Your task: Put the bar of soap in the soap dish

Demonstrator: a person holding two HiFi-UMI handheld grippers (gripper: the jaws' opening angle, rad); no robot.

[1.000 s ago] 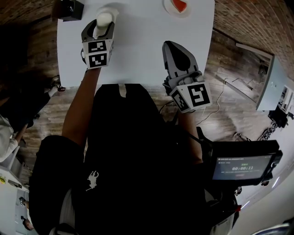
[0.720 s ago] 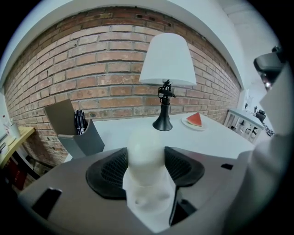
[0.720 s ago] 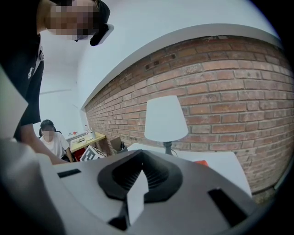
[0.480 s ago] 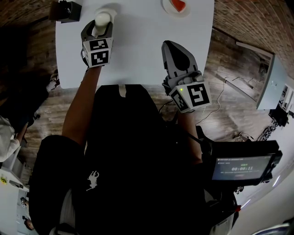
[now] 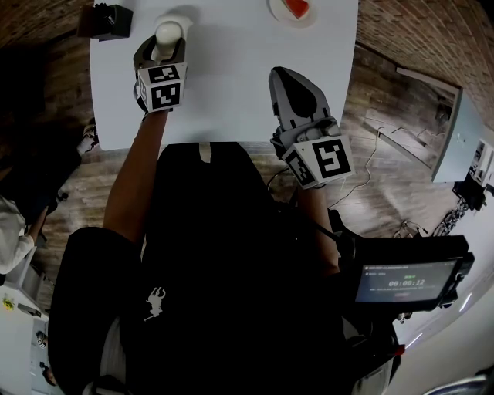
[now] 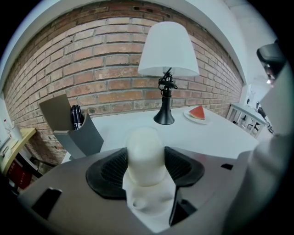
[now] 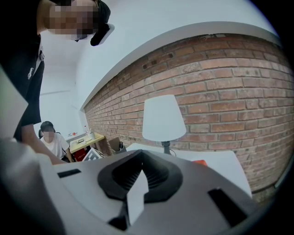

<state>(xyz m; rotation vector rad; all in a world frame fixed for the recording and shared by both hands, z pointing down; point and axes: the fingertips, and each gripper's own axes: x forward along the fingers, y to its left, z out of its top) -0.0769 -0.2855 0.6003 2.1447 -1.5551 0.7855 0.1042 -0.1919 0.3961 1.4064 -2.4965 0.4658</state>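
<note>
In the left gripper view, a cream oval bar of soap [image 6: 146,156] stands upright between the dark pads of my left gripper [image 6: 146,167], which is shut on it. In the head view the soap [image 5: 167,34] sticks out of that gripper [image 5: 164,48] over the far left of the white table [image 5: 231,85]. A white rounded dish shape [image 5: 187,13] lies just beyond the tip. A white moulded piece [image 6: 149,202] shows under the soap. My right gripper [image 5: 287,77] hovers at the table's near edge, jaws together, with nothing in them.
A lamp with a black base [image 6: 164,117] and a white shade stands at the back of the table. To its right is a plate with a watermelon slice [image 6: 197,113] [image 5: 297,8]. A grey pen holder [image 6: 73,131] [image 5: 108,19] stands at the far left corner.
My left gripper has crept slightly farther over the table with the soap still in it. The right gripper has stayed where it was.
</note>
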